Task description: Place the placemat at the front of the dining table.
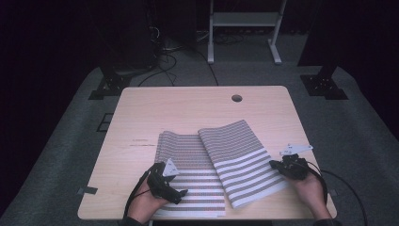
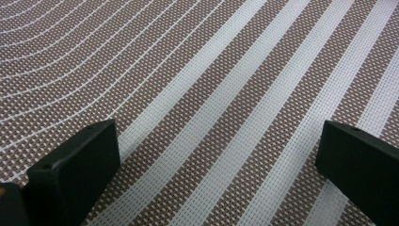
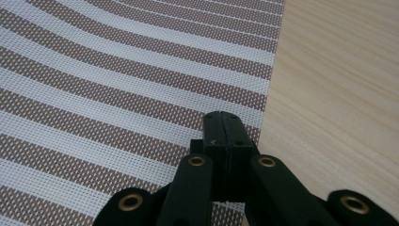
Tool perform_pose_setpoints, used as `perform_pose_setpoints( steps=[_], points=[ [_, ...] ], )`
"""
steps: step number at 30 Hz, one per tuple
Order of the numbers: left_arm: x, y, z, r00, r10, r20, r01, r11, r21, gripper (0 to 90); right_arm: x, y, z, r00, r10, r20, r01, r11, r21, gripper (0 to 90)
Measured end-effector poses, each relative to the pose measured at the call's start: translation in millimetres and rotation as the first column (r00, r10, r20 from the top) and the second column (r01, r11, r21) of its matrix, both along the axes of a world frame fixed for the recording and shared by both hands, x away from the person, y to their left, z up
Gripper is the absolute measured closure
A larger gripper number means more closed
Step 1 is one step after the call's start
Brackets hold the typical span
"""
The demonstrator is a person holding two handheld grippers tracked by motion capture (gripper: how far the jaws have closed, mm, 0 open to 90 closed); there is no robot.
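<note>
Here the striped woven mat [image 1: 221,162] lies on the near half of the worktop [image 1: 188,108], one part flat before your left hand, the other part lapped across it and slanting toward your right. Your left tongs [image 1: 181,193] stand wide open just above the flat part, with nothing between the jaws. Your right tongs [image 3: 227,129] are closed at the mat's right edge, beside the bare wood; whether they pinch that edge cannot be told. Judge the mat light and flexible: it curves in a smooth bend rather than creasing, so expect some springback. The open mesh should give fair purchase and looks unlikely to tear. Take hold at a free edge or corner, where a jaw can slip beneath; the flat middle offers nothing to pinch.
</note>
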State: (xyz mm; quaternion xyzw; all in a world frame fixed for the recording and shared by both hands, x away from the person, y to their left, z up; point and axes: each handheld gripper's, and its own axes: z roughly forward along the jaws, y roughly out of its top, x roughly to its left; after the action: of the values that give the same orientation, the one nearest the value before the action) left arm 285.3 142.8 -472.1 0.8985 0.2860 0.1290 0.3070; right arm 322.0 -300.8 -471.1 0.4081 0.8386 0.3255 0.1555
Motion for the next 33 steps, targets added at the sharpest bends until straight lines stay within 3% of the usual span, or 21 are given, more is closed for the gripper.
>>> perform_pose_setpoints(
  steps=[3,7,10,14,21,23,28,31,33],
  points=[
    [0.0,0.0,-0.2,1.0,0.0,0.001,0.0,1.0,-0.002,0.0,0.0,-1.6,0.8,0.9996,-0.027,-0.006,0.027,0.9996,0.007,75.7],
    [0.1,0.1,-0.4,1.0,0.001,0.0,-0.001,1.0,-0.004,0.0,-9.2,-8.9,4.3,0.9974,-0.071,-0.012,0.072,0.995,0.069,61.6],
    [0.0,0.1,-0.4,1.0,0.001,0.002,-0.001,1.0,-0.005,0.0,-18.7,-9.9,2.6,0.9962,-0.084,-0.023,0.085,0.9944,0.062,52.9],
    [-0.1,0.2,-0.7,1.0,0.003,0.002,-0.003,1.0,-0.009,0.0,-31.9,-10.9,2.2,0.9948,-0.098,-0.029,0.099,0.9943,0.04,47.2],
    [0.1,0.4,-0.9,1.0,0.004,-0.001,-0.004,0.9999,-0.012,0.0,-48.0,-17.1,-1.9,0.9924,-0.11,-0.056,0.113,0.9923,0.052,39.9],
    [0.1,0.4,-0.9,1.0,0.004,-0.001,-0.004,0.9999,-0.012,0.0,-50.8,-17.0,-2.4,0.9929,-0.109,-0.047,0.111,0.9927,0.046,40.5],
    [-0.1,0.4,-1.0,1.0,0.006,0.0,-0.006,0.9999,-0.013,0.0,-52.8,-13.6,-1.7,0.9959,-0.084,-0.033,0.085,0.996,0.026,52.6],
    [-0.1,0.4,-0.9,1.0,0.006,0.0,-0.006,0.9999,-0.013,0.0,-52.6,-12.6,-0.8,0.9959,-0.081,-0.039,0.082,0.9964,0.02,53.6],
    [-0.1,0.4,-0.9,1.0,0.006,0.0,-0.006,0.9999,-0.013,0.0,-52.9,-12.8,0.2,0.9967,-0.075,-0.03,0.075,0.9971,0.013,61.7]
  ],
)
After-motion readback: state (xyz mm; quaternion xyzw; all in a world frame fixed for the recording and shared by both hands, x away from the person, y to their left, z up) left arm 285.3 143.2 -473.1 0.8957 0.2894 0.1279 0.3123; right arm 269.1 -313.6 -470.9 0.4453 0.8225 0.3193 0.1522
